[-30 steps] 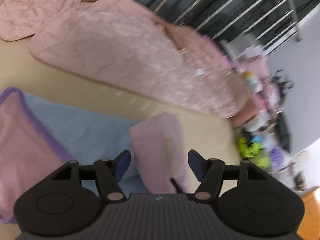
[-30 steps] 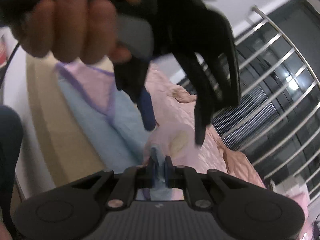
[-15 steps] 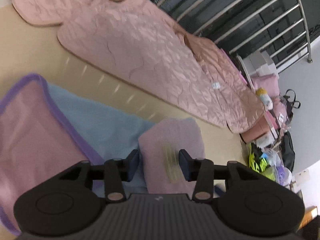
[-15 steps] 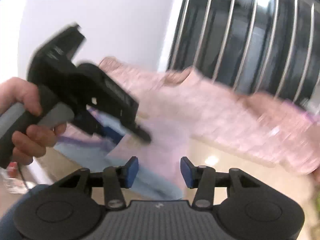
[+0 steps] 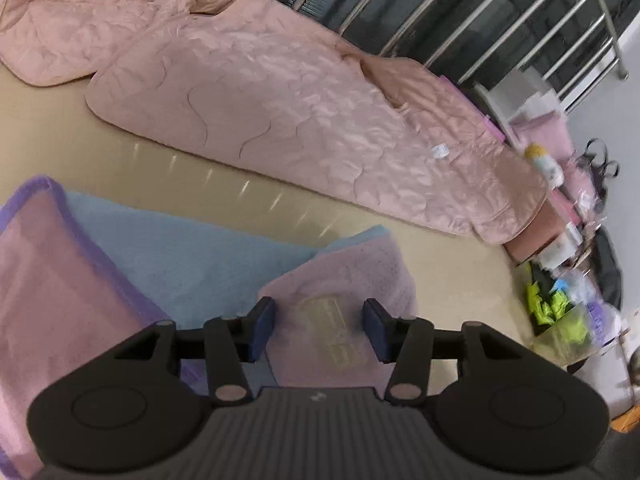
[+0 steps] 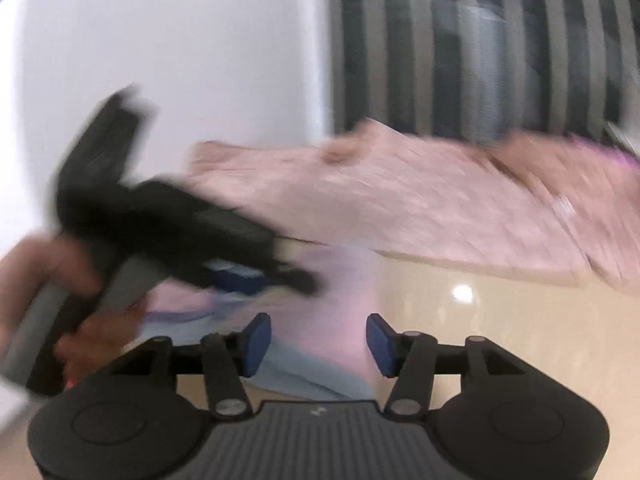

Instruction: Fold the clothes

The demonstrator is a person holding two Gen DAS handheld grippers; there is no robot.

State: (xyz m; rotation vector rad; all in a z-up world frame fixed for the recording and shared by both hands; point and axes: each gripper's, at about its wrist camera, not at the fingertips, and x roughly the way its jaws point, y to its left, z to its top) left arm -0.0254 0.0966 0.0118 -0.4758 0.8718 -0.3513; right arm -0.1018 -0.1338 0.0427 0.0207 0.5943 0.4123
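**Both grippers open over the folded pink sleeve**

At the far right of the left wrist view, off the table's edge, a clear bag or bin point(image 5: 560, 312) holds bright green and blue items; they are too blurred to name. Stacked pink boxes and packets point(image 5: 548, 132) sit beyond it. No other container can be made out.

The left black two-finger gripper point(image 5: 318, 326) has its blue pads spread wide, holding nothing. Between them, lying on the table, is the pale pink knit sleeve with a faint yellowish print point(image 5: 340, 304), folded over the light blue body of the garment with purple trim point(image 5: 180, 252). The garment lies flat on the glossy beige tabletop point(image 5: 80, 140), its pink purple-edged panel at the left. Farther back, apart from it, a quilted salmon-pink jacket point(image 5: 300, 112) lies stretched along the table, before a rail of steel bars point(image 5: 520, 32).

The right wrist view is heavily motion-blurred. It shows what the other does not: the person's left hand point(image 6: 44, 280) wrapped around the left gripper's grey handle, with that tool above the garment. The right black two-finger gripper point(image 6: 318, 344) also stands open and empty, with pink and blue cloth behind its gap; whether it touches the cloth cannot be told. A white wall point(image 6: 180, 60) fills the upper left.
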